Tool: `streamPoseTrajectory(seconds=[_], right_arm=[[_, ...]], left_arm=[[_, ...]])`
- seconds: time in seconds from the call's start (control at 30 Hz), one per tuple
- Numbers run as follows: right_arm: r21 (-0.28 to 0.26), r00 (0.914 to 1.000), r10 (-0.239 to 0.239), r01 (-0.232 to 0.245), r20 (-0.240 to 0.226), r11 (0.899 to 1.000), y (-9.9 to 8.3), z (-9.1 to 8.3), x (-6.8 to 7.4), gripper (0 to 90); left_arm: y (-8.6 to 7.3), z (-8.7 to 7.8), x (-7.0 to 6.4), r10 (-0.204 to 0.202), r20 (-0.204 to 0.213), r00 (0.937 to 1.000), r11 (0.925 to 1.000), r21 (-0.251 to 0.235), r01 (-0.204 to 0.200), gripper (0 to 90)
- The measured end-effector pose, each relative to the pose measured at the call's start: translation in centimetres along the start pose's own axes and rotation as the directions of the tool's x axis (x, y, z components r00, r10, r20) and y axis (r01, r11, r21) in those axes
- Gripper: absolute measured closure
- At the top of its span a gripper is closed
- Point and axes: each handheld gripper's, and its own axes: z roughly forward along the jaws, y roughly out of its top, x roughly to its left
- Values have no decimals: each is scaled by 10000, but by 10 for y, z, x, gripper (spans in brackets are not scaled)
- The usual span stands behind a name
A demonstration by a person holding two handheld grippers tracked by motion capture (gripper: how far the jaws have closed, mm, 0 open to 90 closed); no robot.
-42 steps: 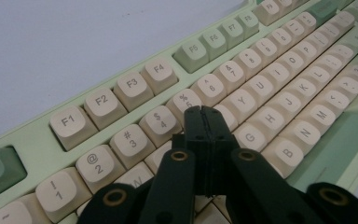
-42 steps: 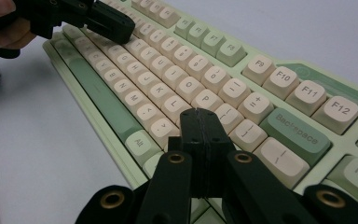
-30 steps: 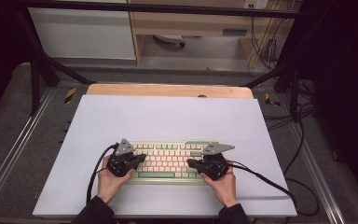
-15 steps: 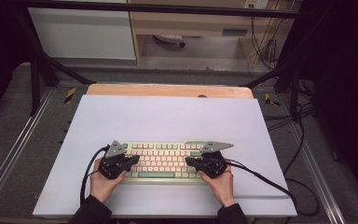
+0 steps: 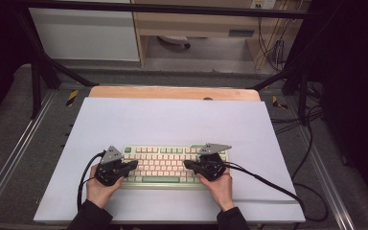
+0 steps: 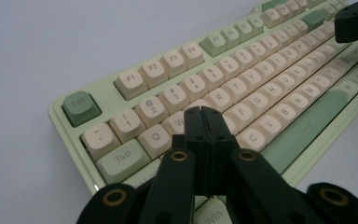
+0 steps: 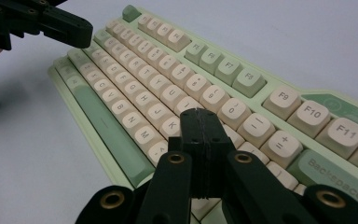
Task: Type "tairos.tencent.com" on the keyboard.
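Both my tools clenched empty: left tool (image 5: 133, 165) over the keyboard (image 5: 165, 164) near W, right tool (image 5: 188, 164) near the L column.

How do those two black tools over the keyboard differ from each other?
The left tool hovers over the keyboard's left end, near W and E; the right tool hovers over the right end, near the K, L and P keys. The left tool points rightward across the keys; the right tool points leftward, so their tips face each other. Both are black, shut with jaws pressed together, empty, and each held in a hand.
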Motion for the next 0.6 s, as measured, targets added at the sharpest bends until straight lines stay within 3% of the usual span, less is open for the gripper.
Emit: streamPoseTrajectory(seconds=[0.37,0.6], right_arm=[[147,9998,149,-151,110,9998,10,19,2,900],[296,9997,-26,19,241,9996,15,31,3,900]], left_arm=[[-1,-1,3,-71,-9,10000,10000,-22,71,899],[-2,0,3,-38,6,10000,10000,-16,38,899]])
